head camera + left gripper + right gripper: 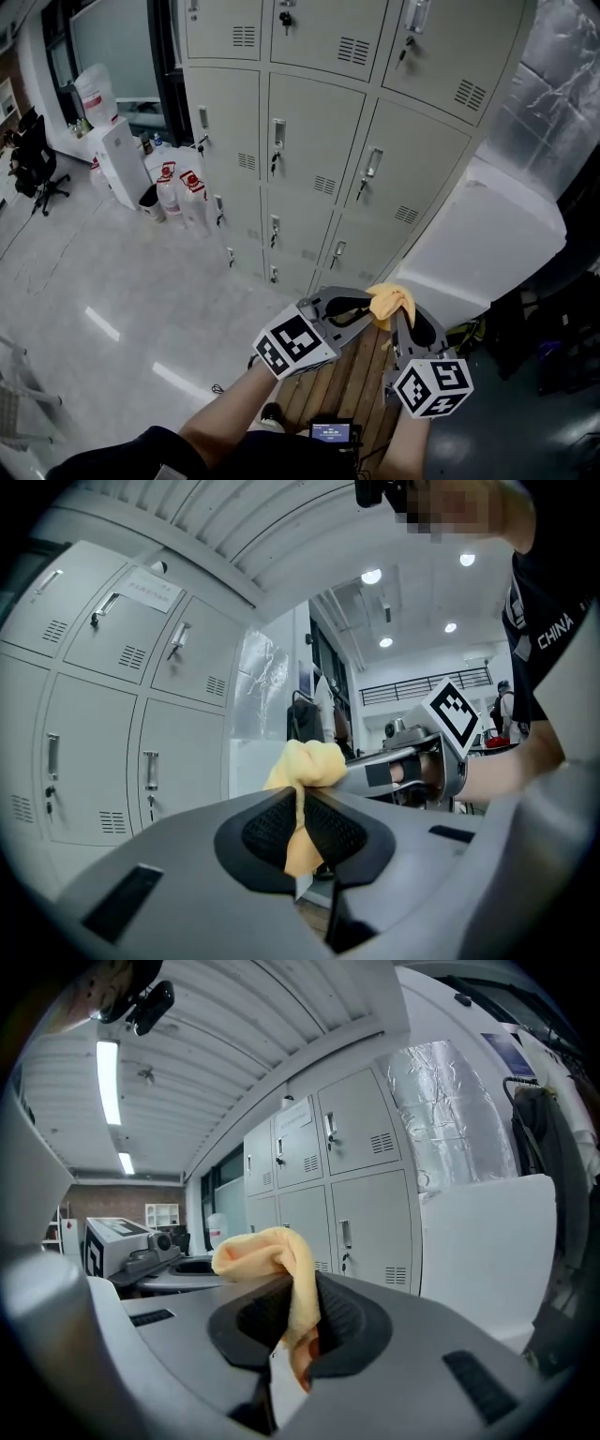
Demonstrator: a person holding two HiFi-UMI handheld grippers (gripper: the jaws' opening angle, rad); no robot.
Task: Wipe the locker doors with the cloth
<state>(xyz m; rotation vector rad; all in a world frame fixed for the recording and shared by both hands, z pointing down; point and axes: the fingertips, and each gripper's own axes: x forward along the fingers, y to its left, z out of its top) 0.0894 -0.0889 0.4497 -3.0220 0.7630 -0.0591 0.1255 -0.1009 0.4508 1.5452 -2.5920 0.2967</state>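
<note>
Cloth (pixel 391 302), yellow and bunched, sits between my left claw (pixel 373 317) and right claw (pixel 401 321), both clenched on it, near me, well short of the lockers (pixel 319 141).

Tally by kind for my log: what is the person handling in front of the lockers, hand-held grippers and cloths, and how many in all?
yellow cloth: 1, pinched from both sides
hand-held grippers: 2, the left hand-held gripper and the right hand-held gripper, each shut on the yellow cloth
Total: 3

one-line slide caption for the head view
One yellow cloth pinched by left gripper and right gripper, beside grey lockers
</note>
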